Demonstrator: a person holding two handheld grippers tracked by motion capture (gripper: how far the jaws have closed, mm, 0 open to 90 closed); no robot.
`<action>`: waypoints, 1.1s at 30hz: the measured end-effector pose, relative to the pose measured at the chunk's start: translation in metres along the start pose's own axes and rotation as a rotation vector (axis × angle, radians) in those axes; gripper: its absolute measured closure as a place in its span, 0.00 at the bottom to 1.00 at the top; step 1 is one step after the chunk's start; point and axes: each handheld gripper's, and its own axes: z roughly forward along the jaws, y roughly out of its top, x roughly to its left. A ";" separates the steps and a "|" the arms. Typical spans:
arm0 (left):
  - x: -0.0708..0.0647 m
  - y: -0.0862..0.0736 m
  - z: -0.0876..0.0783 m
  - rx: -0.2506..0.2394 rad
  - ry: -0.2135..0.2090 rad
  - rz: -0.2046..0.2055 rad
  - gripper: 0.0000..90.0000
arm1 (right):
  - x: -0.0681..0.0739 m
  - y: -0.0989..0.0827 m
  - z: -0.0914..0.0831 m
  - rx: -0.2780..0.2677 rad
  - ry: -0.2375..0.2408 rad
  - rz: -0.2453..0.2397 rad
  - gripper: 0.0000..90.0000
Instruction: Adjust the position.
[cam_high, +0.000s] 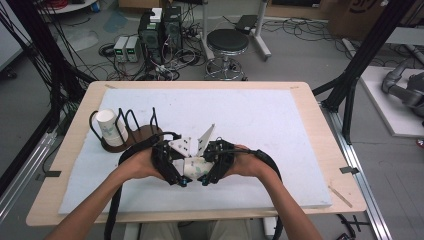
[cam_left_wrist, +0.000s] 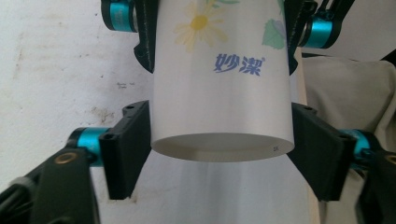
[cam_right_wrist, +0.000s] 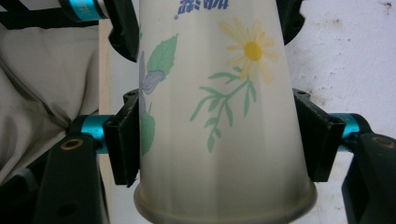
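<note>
Over the white-padded worktop (cam_high: 260, 120), near its front edge, we are seeing the left gripper (cam_high: 176, 176) and right gripper (cam_high: 210, 176) both pinching one flowered paper cup (cam_high: 196, 168) between their narrowed jaws.

Left gripper (cam_high: 181, 176): black frame, flat black jaws, teal anodised cylinders at jaw pivots, brass-ringed holes, small screws in jaw blocks. Right gripper (cam_high: 205, 176): same build. Grey three-cornered plate atop each, perforated. Thick black cables trail back. Forearms bare, no sleeves; light trousers.
</note>
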 end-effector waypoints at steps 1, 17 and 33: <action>0.000 0.000 0.000 -0.001 -0.003 0.001 0.32 | 0.000 0.000 0.000 0.000 0.000 0.000 0.33; 0.001 0.000 -0.001 -0.018 -0.001 0.017 0.40 | -0.001 0.000 0.000 -0.009 0.005 -0.004 0.33; -0.001 -0.005 0.001 -0.011 0.001 0.019 0.40 | -0.003 0.000 -0.005 -0.092 0.012 -0.023 0.16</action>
